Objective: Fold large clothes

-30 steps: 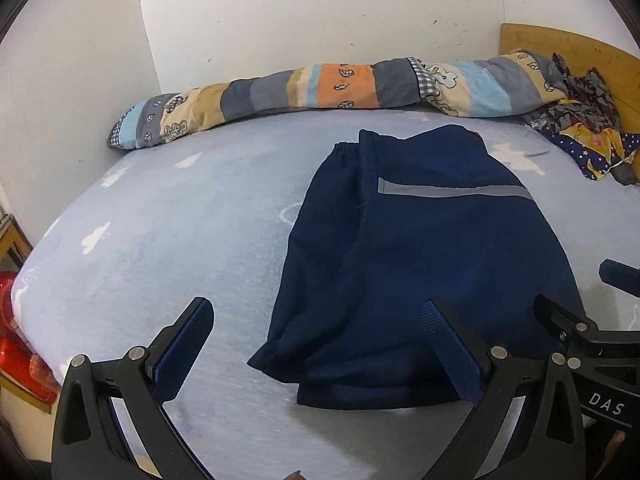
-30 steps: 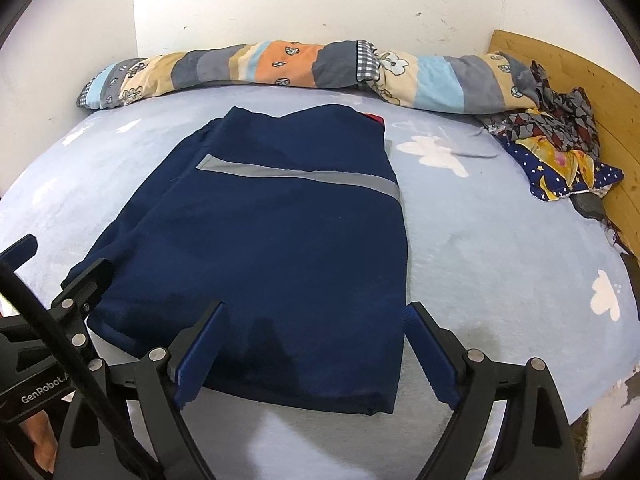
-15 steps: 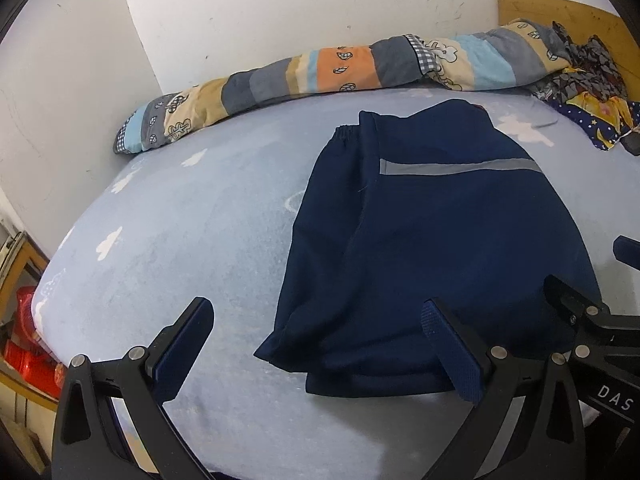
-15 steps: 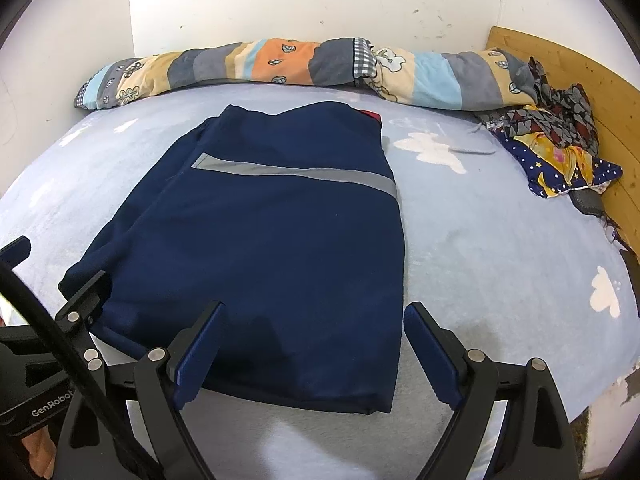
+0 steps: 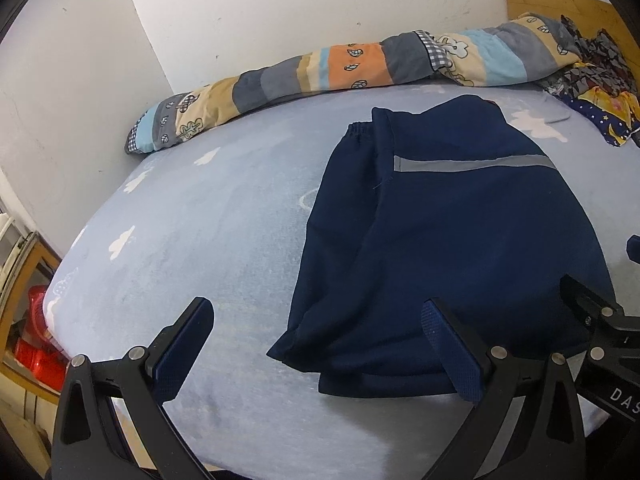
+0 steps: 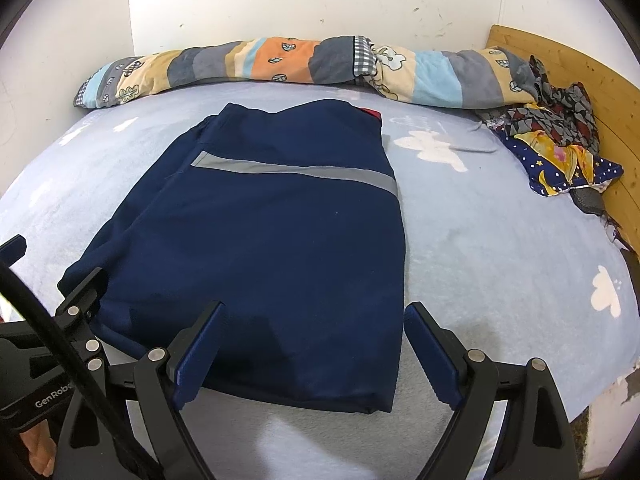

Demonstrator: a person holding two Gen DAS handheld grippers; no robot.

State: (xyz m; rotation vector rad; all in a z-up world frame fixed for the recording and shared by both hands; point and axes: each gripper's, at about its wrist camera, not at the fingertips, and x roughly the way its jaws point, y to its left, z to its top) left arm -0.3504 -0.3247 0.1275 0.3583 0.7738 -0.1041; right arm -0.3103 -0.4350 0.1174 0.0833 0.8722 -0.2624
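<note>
Left tongs (image 5: 316, 344) wide; right tongs (image 6: 312, 350) wide, empty | jacket (image 6: 260, 248) part-folded on bed (image 6: 480, 240) | pinch near hem corners together; lift evenly.

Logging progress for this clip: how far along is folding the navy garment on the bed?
Done: the navy garment lies flat on the bed, sides apparently folded in to a rectangle. In hand: nothing; left gripper and right gripper are open at its near edge. Left: probably folding it again lengthwise.
</note>
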